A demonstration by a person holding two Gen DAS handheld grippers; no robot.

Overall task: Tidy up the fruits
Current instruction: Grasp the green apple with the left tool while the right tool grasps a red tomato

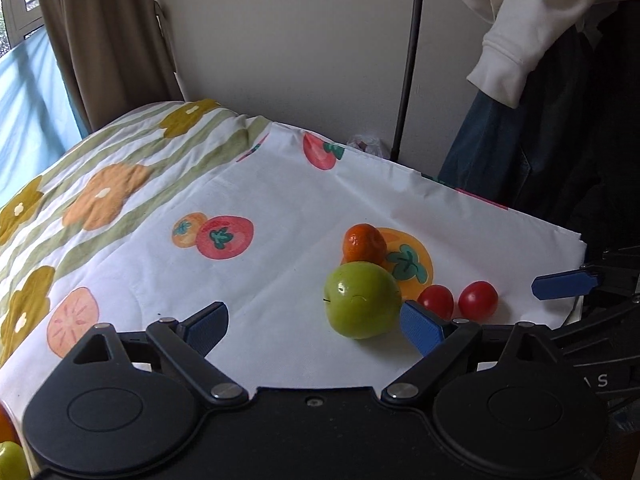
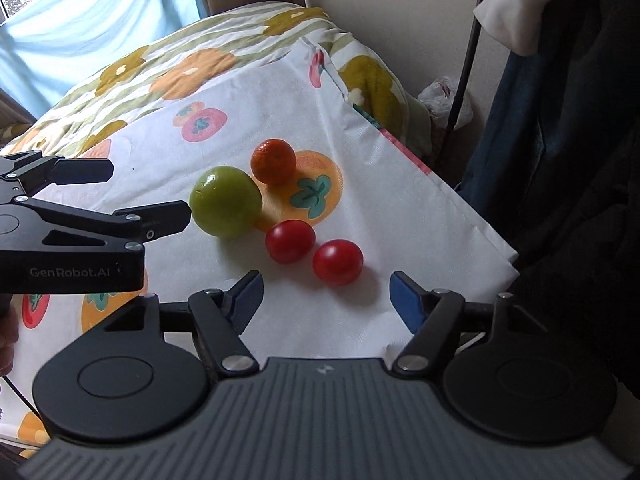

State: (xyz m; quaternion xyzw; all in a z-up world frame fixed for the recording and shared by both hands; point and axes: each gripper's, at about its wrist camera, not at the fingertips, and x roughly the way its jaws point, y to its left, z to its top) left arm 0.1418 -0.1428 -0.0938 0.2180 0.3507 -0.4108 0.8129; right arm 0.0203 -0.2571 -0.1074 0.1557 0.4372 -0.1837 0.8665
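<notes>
A green apple [image 1: 362, 299] sits on a white cloth [image 1: 280, 208] printed with orange and red persimmons. It is glossy and yellow-green, with a small stem dimple and a faint dark scuff on its near side. Just behind it, touching or almost so, is a tangerine [image 1: 365, 243], deep orange with a bumpy skin. To the right of the apple lie two smooth red tomatoes, the left one [image 1: 437, 301] and the right one [image 1: 478, 300], close together, though I cannot tell if they touch. All four fruits are grouped near the cloth's right edge, partly over a large printed orange persimmon.

The left gripper [image 1: 316, 326] has its jaws spread wide. Its right blue pad sits just beside the apple's lower right, and the apple lies off to the right of the gap, not between the fingers. From the right wrist view this same gripper comes in from the left, one black fingertip at the apple's left side, and its body reads "GenRobot.AI".

The right gripper [image 2: 326, 298] also has its jaws spread, holding nothing. The right tomato [image 2: 338, 261] lies just ahead of the gap between its blue pads.

Under the cloth is a quilt [image 1: 80, 184] with green stripes and orange and mustard flowers. A white sleeve [image 1: 516, 40] hangs far right.
</notes>
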